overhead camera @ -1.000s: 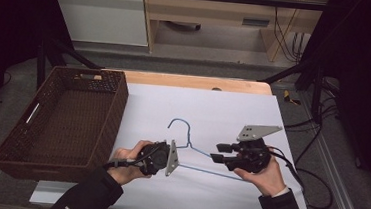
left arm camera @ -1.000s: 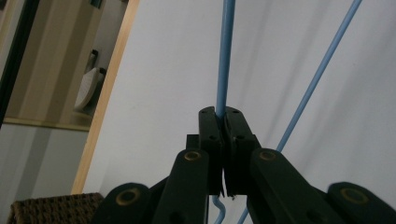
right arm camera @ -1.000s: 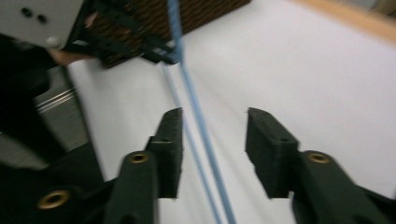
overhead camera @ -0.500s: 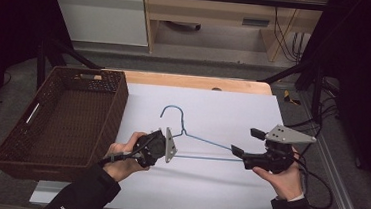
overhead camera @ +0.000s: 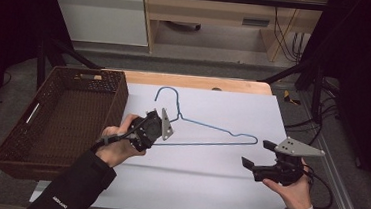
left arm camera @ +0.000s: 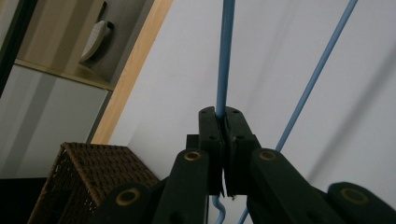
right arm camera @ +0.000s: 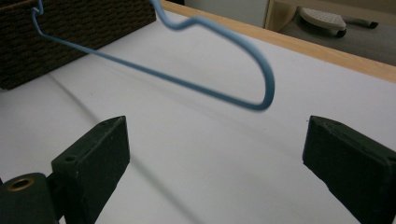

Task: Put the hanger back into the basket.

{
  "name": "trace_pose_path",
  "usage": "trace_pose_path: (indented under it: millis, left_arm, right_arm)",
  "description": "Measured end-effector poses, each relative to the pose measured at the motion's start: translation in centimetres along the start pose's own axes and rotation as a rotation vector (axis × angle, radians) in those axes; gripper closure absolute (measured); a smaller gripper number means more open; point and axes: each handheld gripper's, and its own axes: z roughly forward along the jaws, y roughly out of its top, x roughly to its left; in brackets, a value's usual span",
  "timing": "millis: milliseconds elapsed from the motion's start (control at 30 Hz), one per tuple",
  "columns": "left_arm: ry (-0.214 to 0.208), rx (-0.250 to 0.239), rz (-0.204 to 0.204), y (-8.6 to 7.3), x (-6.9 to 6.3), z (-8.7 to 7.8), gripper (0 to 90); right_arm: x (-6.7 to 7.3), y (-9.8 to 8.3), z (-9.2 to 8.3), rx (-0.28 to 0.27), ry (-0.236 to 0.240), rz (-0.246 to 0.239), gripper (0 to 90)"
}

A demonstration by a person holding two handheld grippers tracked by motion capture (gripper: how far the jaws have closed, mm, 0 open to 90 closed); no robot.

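Since a second ago, your right gripper (overhead camera: 258, 160) has let go of the blue wire coat hanger (overhead camera: 206, 134) and slid away toward 4 o'clock, while your left gripper (overhead camera: 163, 126) has raised its end of the hanger and the whole hanger has swung toward the far edge.

At 9 o'clock on the table stands the dark brown woven wicker basket (overhead camera: 20, 144), its near wall just beside your left hand (overhead camera: 117, 144), not touching the hanger. Your left gripper sits just left of table centre with its jaws pressed together on the hanger's lower wire near the left corner; in the left gripper view the blue wire (left arm camera: 225, 56) runs straight up out of the closed pads (left arm camera: 209, 135). From there the hanger stretches toward 3 o'clock over the white table sheet (overhead camera: 197, 185), its hook (overhead camera: 166, 95) toward 12 o'clock, near the light wooden table edge (overhead camera: 195, 82).

At 4 o'clock, your right gripper has just been opening; its jaws stand wide apart with nothing between them. The hanger's rounded right end (right arm camera: 266, 93) hangs just beyond them, clear of both pads.
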Motion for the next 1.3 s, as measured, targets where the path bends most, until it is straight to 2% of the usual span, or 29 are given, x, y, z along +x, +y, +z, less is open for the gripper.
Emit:
trace_pose_path:
  millis: [267, 367, 600, 667, 867, 1100, 1300]
  left_arm:
    - [-0.060, 0.017, -0.081, 0.9, 2.9, -1.4, 87.6]
    - [-0.057, 0.023, -0.093, 1.0, 3.5, -1.9, 87.6]
    - [-0.069, 0.013, -0.171, 0.2, 6.3, -3.9, 87.6]
    - [-0.055, 0.024, -0.186, -0.2, 6.9, -4.2, 87.5]
    - [-0.017, 0.063, -0.219, -1.8, 8.6, -5.1, 87.6]
    - [0.024, 0.078, -0.294, -4.2, 10.4, -6.3, 87.6]
    - [0.054, 0.118, -0.344, -6.6, 12.0, -6.5, 87.6]
  right_arm:
    - [0.2, -0.8, 0.7, 0.022, -0.002, 0.003, 8.2]
    - [0.3, -0.9, 0.9, 0.021, 0.005, 0.004, 8.3]
    - [0.4, -1.6, 1.7, 0.021, -0.011, 0.001, 8.0]
    - [0.5, -1.8, 1.9, 0.037, -0.021, -0.003, 7.1]
    - [0.7, -2.0, 2.0, 0.010, -0.027, -0.016, 6.9]
    - [0.5, -2.4, 2.5, 0.023, -0.023, -0.003, 7.1]
    - [0.5, -2.5, 2.6, 0.022, -0.022, -0.004, 6.5]
